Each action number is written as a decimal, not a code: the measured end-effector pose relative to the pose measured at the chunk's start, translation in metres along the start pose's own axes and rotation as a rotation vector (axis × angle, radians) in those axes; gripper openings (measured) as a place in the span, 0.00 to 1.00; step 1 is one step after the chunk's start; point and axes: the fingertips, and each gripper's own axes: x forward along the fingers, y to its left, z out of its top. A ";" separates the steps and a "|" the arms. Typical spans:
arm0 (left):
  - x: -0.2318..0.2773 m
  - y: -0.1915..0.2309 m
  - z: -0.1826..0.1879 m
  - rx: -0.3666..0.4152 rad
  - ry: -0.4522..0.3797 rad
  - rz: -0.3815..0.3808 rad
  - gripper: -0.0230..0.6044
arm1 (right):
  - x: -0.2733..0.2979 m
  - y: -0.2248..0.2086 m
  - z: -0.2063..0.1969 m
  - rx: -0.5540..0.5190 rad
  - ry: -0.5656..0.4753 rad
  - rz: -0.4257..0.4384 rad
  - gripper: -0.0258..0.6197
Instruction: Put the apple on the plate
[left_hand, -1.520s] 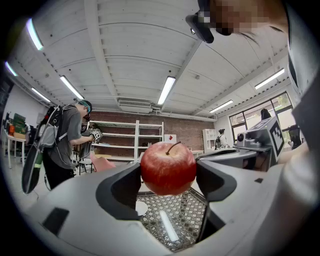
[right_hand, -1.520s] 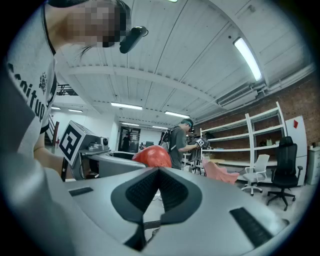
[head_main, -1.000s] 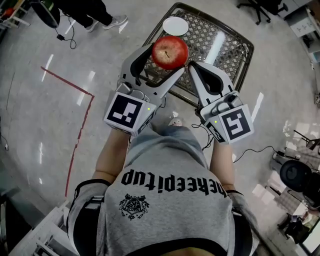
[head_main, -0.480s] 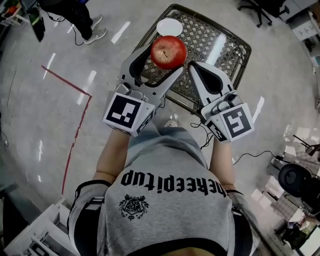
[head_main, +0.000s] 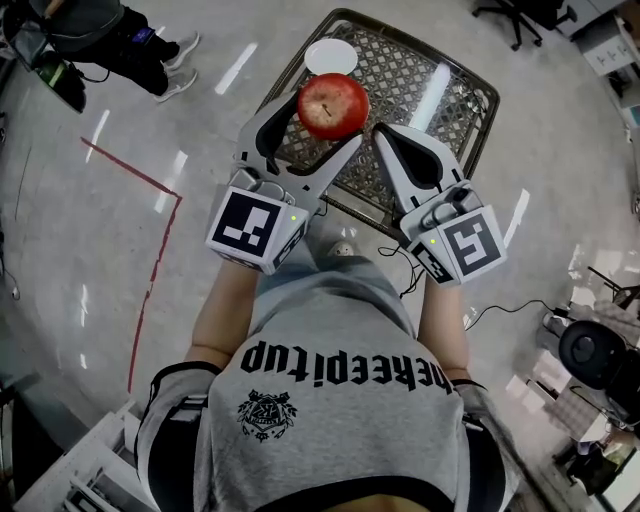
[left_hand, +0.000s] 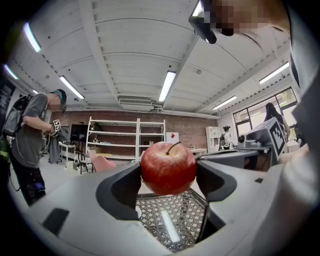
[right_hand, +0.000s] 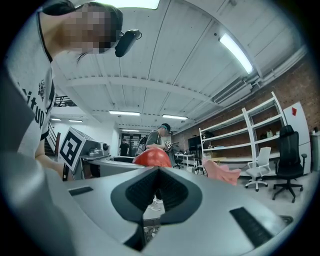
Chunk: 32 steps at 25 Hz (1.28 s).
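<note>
Above the mesh table (head_main: 440, 90) with its far-left plate (head_main: 331, 56), your left gripper (head_main: 322, 122) pinches the apple (head_main: 333, 105), likely firm yet slick, across its middle, while your right gripper (head_main: 383, 133) sits closed and empty.

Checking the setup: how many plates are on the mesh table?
1: a white plate at the far left corner of the mesh table; the held apple may hide more.

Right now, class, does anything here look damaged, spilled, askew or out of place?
Nothing stands out. The apple sits squarely in the left gripper, the plate lies flat on the mesh table, and the right gripper is shut and empty.
</note>
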 end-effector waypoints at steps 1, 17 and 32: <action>0.003 0.001 -0.001 0.000 0.002 -0.007 0.65 | 0.002 -0.003 0.000 0.002 -0.001 -0.006 0.05; 0.051 0.063 0.003 0.015 0.006 -0.138 0.65 | 0.069 -0.039 0.002 0.012 0.010 -0.110 0.05; 0.064 0.119 -0.007 0.023 0.020 -0.244 0.65 | 0.125 -0.044 -0.003 0.015 0.024 -0.210 0.05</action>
